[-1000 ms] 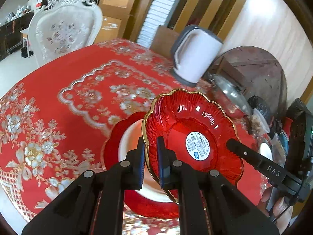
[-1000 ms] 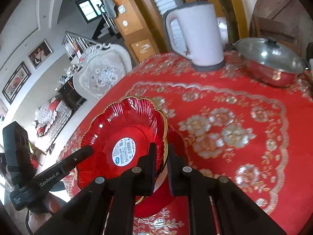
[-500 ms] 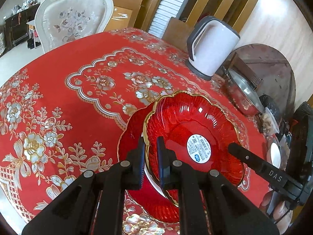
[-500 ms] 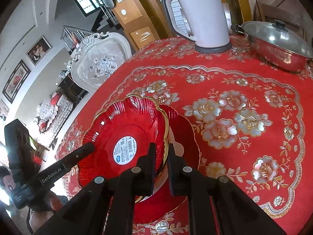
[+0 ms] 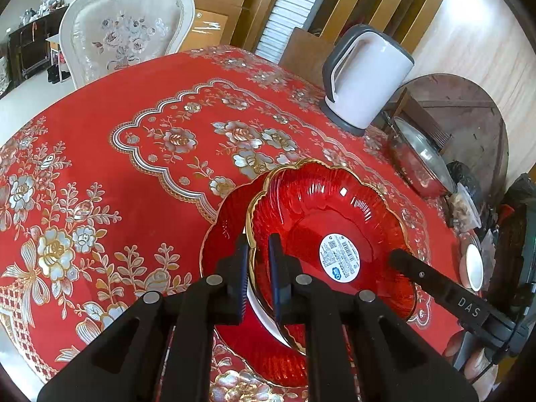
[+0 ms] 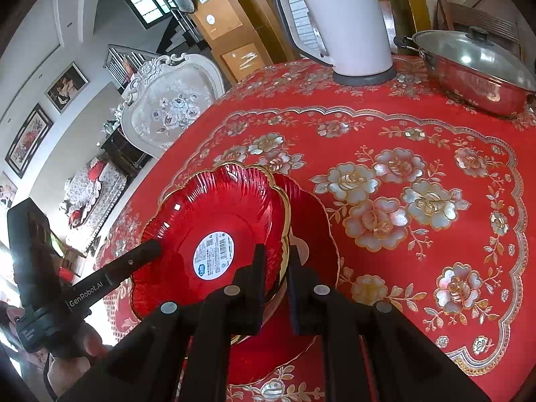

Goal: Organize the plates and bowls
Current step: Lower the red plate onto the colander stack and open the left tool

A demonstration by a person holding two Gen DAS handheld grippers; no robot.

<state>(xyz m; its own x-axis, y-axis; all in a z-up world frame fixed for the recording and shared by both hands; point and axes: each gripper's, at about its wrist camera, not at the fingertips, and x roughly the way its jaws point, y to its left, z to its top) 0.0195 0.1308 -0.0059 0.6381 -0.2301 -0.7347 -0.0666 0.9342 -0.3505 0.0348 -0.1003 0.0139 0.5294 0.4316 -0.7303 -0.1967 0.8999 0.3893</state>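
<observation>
Stacking underway | red scalloped bowl (image 5: 321,221) hovering tilted above red plate (image 5: 227,214) | left gripper (image 5: 258,261), right gripper (image 6: 276,268) both clamp its rim | lowering, release remain.

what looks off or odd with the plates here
The scalloped red bowl still carries a white barcode sticker in its centre. Both tongs pinch opposite rims, holding it over the red plate. Nothing looks spilled or broken.
</observation>
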